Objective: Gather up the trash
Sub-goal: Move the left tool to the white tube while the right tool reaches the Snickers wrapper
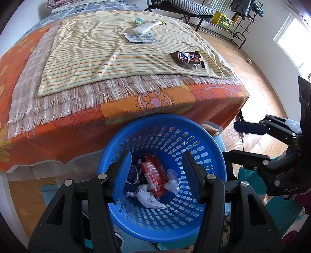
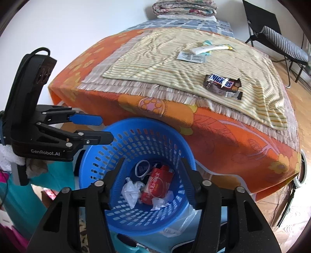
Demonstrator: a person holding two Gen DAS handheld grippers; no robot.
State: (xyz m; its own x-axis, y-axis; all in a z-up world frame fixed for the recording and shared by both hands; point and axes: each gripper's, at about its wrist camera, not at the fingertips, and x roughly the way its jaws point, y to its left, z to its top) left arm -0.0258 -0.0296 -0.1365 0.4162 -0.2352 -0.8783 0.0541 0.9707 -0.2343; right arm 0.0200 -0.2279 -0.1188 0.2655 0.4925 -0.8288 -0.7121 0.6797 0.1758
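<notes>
A blue perforated basket stands on the floor against the bed's end. In it lie a red packet, crumpled white plastic and a small round item. My left gripper hangs open over the basket with nothing between its fingers. My right gripper is open too, beside it over the rim, also empty. On the bed lie a Snickers wrapper, a white tube and a printed paper label.
The bed has an orange flowered cover under a striped fringed towel. Folded blankets sit at its head. A folding chair and a rack stand on the wooden floor to the right.
</notes>
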